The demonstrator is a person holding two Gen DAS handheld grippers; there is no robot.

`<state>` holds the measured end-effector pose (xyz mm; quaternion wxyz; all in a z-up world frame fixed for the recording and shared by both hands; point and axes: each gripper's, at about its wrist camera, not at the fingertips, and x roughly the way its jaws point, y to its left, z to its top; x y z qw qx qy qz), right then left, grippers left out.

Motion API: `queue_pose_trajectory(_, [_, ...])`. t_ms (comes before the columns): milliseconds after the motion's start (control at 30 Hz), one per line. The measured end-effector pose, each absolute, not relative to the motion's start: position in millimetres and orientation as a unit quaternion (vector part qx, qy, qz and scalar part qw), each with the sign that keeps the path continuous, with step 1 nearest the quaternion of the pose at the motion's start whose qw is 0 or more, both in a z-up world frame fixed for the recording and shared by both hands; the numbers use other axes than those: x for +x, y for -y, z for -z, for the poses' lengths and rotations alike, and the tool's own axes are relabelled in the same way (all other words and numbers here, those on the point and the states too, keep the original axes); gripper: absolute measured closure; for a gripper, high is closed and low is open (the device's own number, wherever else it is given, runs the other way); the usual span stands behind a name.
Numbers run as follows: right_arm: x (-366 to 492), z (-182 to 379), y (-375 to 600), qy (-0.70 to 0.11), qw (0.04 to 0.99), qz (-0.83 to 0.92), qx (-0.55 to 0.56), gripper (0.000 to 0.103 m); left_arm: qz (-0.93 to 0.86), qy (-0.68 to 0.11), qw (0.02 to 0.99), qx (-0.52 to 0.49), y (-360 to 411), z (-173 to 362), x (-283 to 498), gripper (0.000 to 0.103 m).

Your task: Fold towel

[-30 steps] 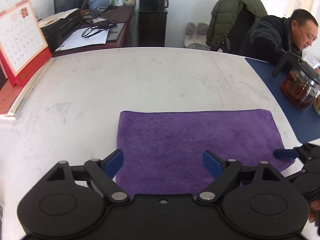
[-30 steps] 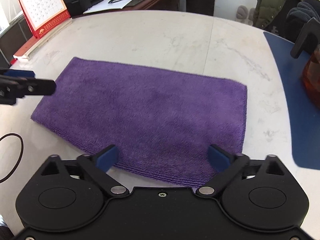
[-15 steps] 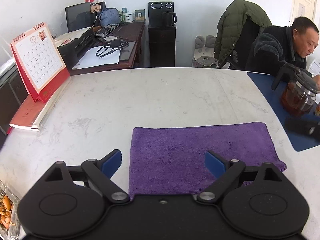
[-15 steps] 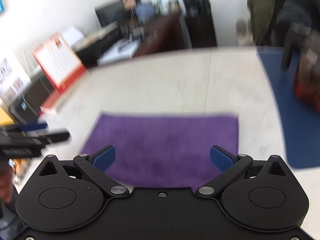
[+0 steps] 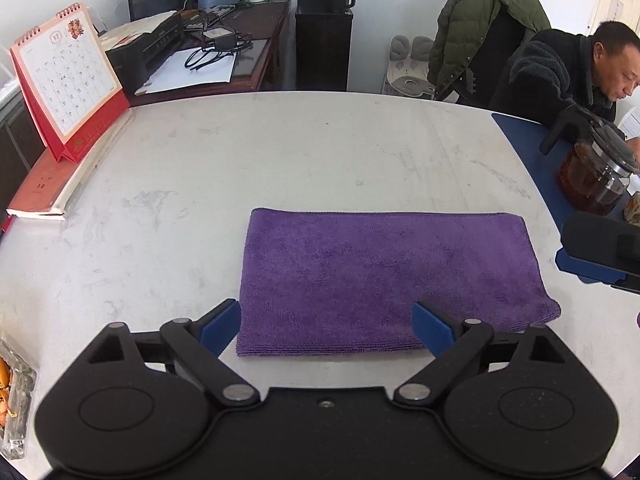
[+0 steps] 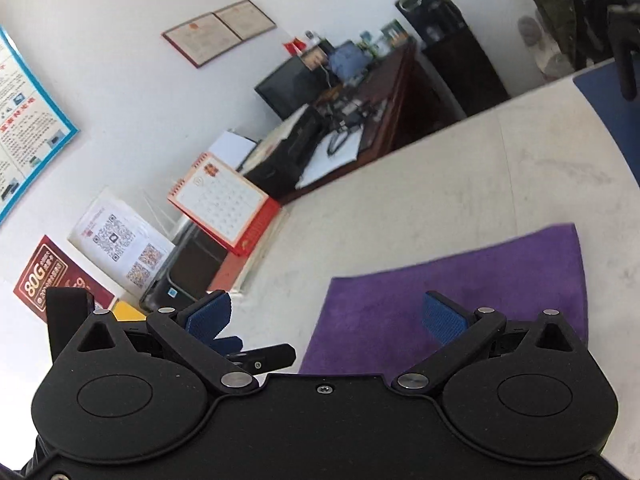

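A purple towel [image 5: 384,276] lies flat on the white table [image 5: 280,152], folded into a rectangle. My left gripper [image 5: 326,326] is open and empty, just above the towel's near left edge. My right gripper [image 6: 328,316] is open and empty, raised and tilted, with the towel [image 6: 480,292] below its right finger. The right gripper also shows at the right edge of the left wrist view [image 5: 600,252]. The left gripper's fingers [image 6: 260,354] show low in the right wrist view.
A red desk calendar [image 5: 68,80] stands on books at the table's left edge. A blue mat [image 5: 532,160] with a glass teapot [image 5: 596,176] lies at the right, where a seated man [image 5: 568,72] leans in. A glass dish [image 5: 16,396] sits near left.
Both grippers have pulled back from the towel and lifted. The right gripper has risen and tilted, so its view now takes in the wall. The towel has stayed flat.
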<state>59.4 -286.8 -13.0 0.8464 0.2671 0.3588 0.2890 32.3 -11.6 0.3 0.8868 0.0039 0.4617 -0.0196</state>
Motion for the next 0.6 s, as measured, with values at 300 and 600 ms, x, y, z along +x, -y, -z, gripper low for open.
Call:
queue_pose_trajectory(300, [47, 24, 240, -0.403, 0.903, -0.128, 0.075, 0.0, 0.018, -0.477, 0.879, 0.003, 8, 10, 37, 0.011])
queue_pose_trajectory(600, [46, 38, 216, -0.431, 0.897, -0.1, 0.018, 0.0, 0.023, -0.483, 0.875, 0.007, 7, 15, 43, 0.011])
